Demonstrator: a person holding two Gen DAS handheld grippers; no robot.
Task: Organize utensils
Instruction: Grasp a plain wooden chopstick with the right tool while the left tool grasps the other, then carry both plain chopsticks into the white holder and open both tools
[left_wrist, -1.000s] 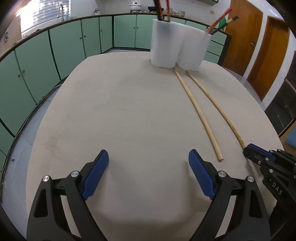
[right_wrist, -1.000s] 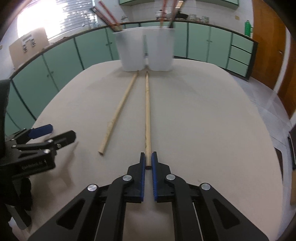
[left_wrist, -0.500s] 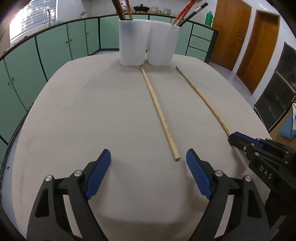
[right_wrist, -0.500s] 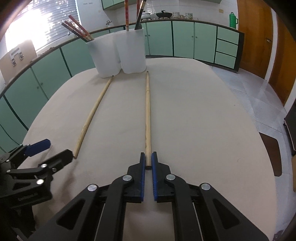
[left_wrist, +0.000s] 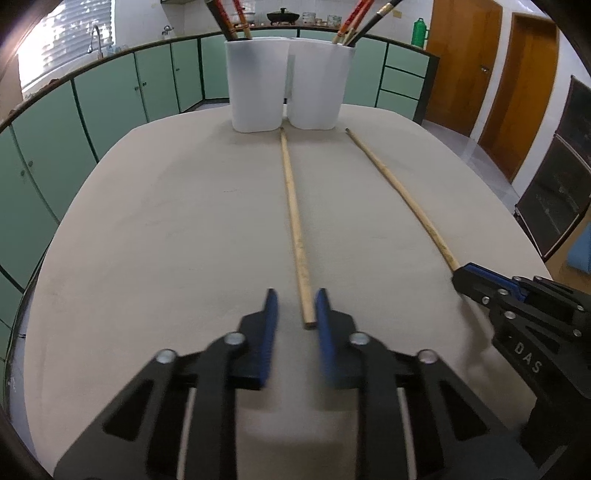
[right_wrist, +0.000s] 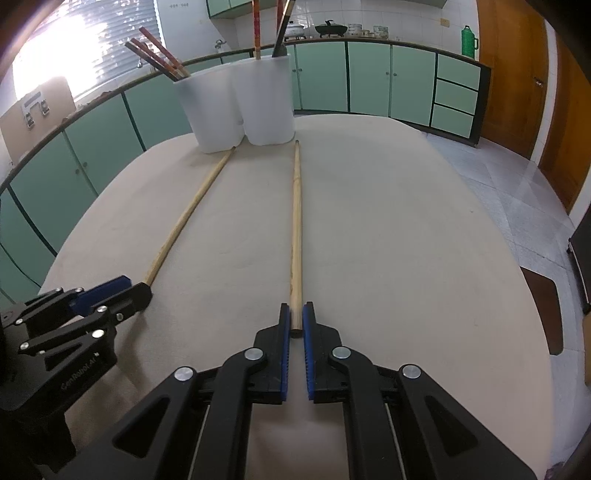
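Two long pale wooden chopsticks lie on the beige table, pointing at two white holders. My left gripper (left_wrist: 295, 300) straddles the near end of the left chopstick (left_wrist: 293, 210); its jaws are narrowed with a gap on each side, not touching it. My right gripper (right_wrist: 294, 316) is shut on the near end of the right chopstick (right_wrist: 296, 221), which rests on the table. In the left wrist view the right gripper (left_wrist: 476, 275) and its chopstick (left_wrist: 402, 195) show at right. In the right wrist view the left gripper (right_wrist: 122, 286) meets the left chopstick (right_wrist: 192, 210).
Two white holders (left_wrist: 288, 85) stand side by side at the table's far edge with several red and dark chopsticks in them; they also show in the right wrist view (right_wrist: 236, 107). Green cabinets ring the room. Wooden doors (left_wrist: 461, 62) are at right.
My left gripper has swung right onto the left chopstick's near end and its jaws have closed from wide open to a narrow gap. The right gripper stays shut on its chopstick.
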